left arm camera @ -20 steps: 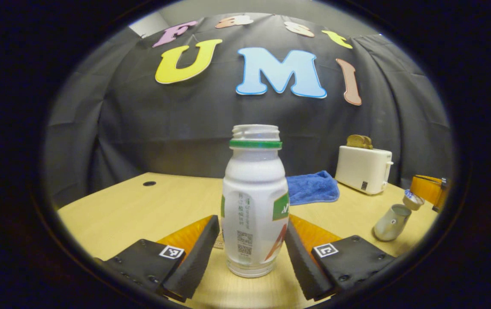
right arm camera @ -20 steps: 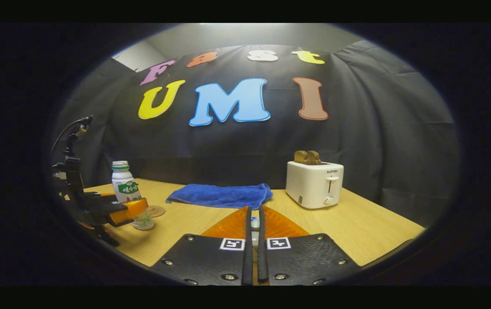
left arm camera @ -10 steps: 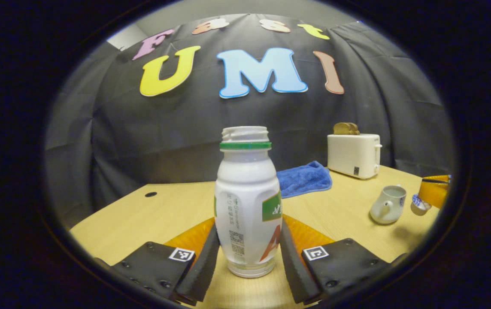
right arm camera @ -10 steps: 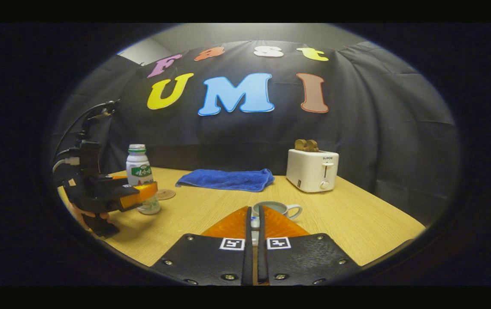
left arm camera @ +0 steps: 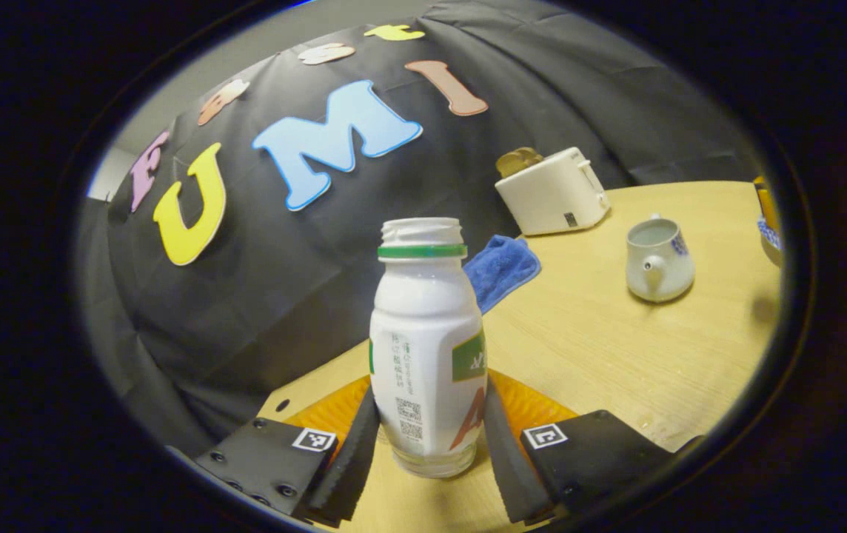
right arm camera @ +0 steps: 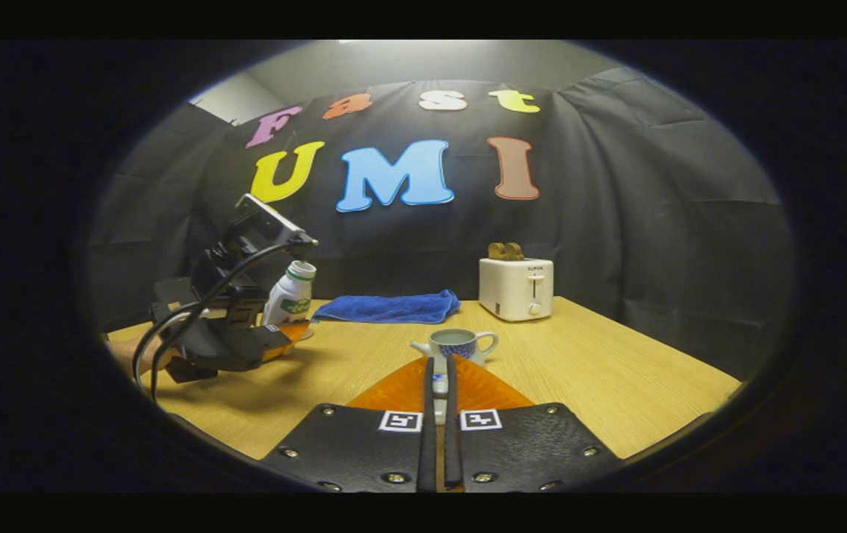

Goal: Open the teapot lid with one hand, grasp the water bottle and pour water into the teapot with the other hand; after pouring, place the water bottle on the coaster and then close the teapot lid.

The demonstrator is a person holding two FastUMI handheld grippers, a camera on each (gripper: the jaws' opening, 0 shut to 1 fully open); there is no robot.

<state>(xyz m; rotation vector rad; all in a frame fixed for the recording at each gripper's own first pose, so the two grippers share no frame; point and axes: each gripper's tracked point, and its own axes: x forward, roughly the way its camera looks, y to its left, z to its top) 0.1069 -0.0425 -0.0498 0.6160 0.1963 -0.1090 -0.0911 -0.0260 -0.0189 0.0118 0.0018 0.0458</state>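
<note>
A white bottle with a green neck ring and no cap stands between the fingers of my left gripper, which is shut on its lower body. In the right gripper view that bottle leans to the right, off the table, in the left gripper. The white teapot sits open on the table to the right, spout toward me. In the right gripper view the teapot stands just beyond my right gripper, which is shut on the small lid.
A white toaster with toast stands at the back of the wooden table. A blue cloth lies to its left. A hand and cables hang behind the left gripper. The toaster and cloth lie behind the bottle.
My left gripper closed on the bottle, lifted it and tipped it to the right, nearer the teapot. My right gripper drew back from the teapot with the lid still held.
</note>
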